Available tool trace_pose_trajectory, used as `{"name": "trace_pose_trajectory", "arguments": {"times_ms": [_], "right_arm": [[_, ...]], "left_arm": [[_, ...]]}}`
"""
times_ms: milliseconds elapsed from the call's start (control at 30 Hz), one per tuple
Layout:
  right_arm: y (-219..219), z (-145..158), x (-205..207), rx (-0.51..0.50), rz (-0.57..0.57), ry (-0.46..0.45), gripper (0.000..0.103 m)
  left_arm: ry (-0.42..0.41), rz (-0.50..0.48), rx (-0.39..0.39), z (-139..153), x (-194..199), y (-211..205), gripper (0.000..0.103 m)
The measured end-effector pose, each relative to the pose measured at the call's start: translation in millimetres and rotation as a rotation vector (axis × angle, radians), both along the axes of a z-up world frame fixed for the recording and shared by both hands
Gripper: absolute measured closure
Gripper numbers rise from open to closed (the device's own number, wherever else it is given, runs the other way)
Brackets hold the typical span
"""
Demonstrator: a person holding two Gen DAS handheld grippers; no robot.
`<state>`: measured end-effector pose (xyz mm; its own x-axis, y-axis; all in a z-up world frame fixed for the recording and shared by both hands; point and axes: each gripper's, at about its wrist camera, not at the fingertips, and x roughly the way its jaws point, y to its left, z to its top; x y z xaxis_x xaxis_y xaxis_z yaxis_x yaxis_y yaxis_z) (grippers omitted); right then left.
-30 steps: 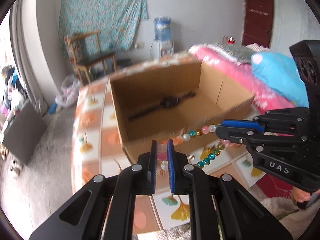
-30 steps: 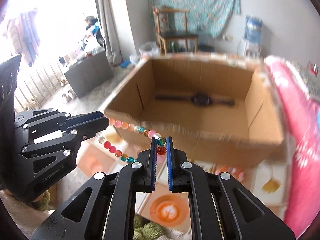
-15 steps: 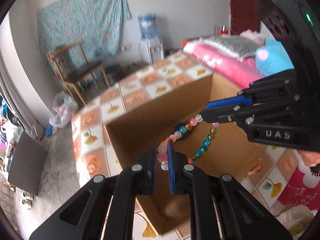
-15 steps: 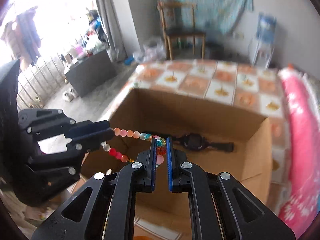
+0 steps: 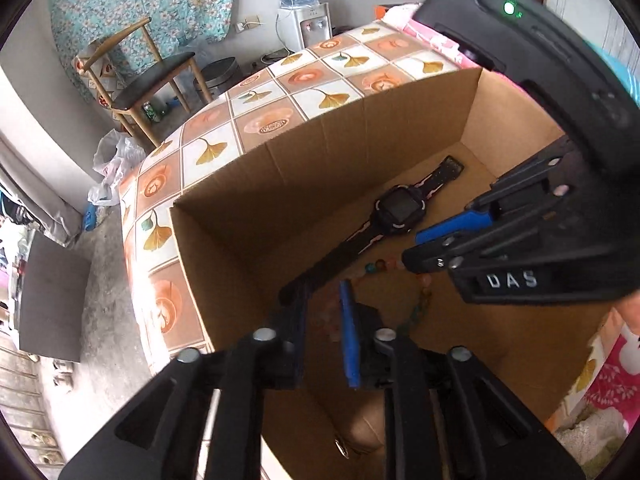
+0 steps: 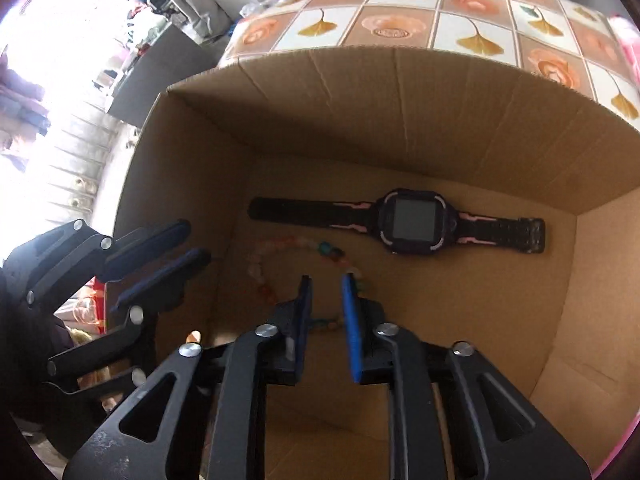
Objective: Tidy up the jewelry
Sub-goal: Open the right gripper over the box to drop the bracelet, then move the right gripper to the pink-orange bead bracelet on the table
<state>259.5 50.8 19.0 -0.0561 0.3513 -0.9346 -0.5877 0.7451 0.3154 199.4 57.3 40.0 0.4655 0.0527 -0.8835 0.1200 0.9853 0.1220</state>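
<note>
Cardboard box (image 6: 400, 92) sits on the tiled tablecloth (image 5: 256, 120), with both grippers angled down into it. The bead bracelet (image 6: 280, 264) is blurred, apparently falling or just landed on the box floor, just in front of the black watch (image 6: 412, 220).

Left gripper (image 5: 324, 312): jaws opening, gap narrow; pale beads show faintly in the gap but the pads don't press on them. Right gripper (image 6: 326, 300): jaws also opening, narrow gap; a few beads sit near the tips and below them, none clamped.

Step in hand, as I read it: release the bracelet into the box.

How to do it well:
- Finish opening both sides together so one end doesn't snag and drag the loop.
- Keep opening until the pads are well clear of the beads. The string could catch on a pad edge.
- Lift straight up, not sideways, since the left gripper is close to the near box wall.
- Don't sweep toward the watch. The bracelet lies just beside its strap, and a nudge would tangle them.
- Check the loop lies flat before moving on.
</note>
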Motion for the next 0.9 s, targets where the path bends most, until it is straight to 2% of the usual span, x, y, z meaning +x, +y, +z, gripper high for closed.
{"name": "trace_pose_trajectory", "arguments": {"times_ms": [67, 167, 300, 333, 367, 433, 467, 533, 600, 633, 733, 767, 833, 900], "right_arm": [[-10, 11, -2, 0.032, -0.019, -0.029, 0.081], [-36, 42, -14, 0.116, -0.044, -0.108, 0.079], [-88, 88, -51, 0.250, -0.061, -0.232, 0.062], [-104, 98, -64, 0.290, -0.062, -0.248, 0.060], [-115, 103, -72, 0.316, -0.061, -0.257, 0.059], [-143, 112, -103, 0.396, -0.034, -0.256, 0.048], [-148, 113, -108, 0.427, -0.024, -0.246, 0.046], [-165, 105, -132, 0.497, -0.012, -0.205, 0.038], [-169, 88, -143, 0.458, -0.043, -0.179, 0.038], [-169, 76, -144, 0.429, -0.066, -0.160, 0.038], [-169, 32, -131, 0.367, -0.160, -0.024, 0.038], [-168, 24, -125, 0.348, -0.185, -0.005, 0.040], [-172, 12, -108, 0.315, -0.259, 0.013, 0.042], [-175, 7, -97, 0.335, -0.304, 0.052, 0.043]], "left_arm": [[-0.032, 0.005, -0.004, 9, -7, 3, 0.081], [-0.112, 0.018, -0.030, 31, -29, 12, 0.068], [-0.234, 0.079, -0.077, 62, -71, 28, 0.030], [-0.268, 0.101, -0.097, 68, -86, 33, 0.025], [-0.293, 0.118, -0.119, 71, -97, 37, 0.023], [-0.327, 0.151, -0.170, 71, -125, 43, 0.020], [-0.335, 0.155, -0.204, 69, -137, 45, 0.019], [-0.332, 0.164, -0.236, 58, -155, 45, 0.018], [-0.304, 0.175, -0.224, 41, -164, 40, 0.018], [-0.256, 0.185, -0.210, 26, -163, 36, 0.018], [-0.143, 0.222, -0.158, -7, -150, 28, 0.018], [-0.120, 0.228, -0.130, -16, -142, 25, 0.018], [-0.119, 0.244, -0.119, -24, -137, 27, 0.016], [-0.141, 0.262, -0.115, -23, -134, 31, 0.016]]}}
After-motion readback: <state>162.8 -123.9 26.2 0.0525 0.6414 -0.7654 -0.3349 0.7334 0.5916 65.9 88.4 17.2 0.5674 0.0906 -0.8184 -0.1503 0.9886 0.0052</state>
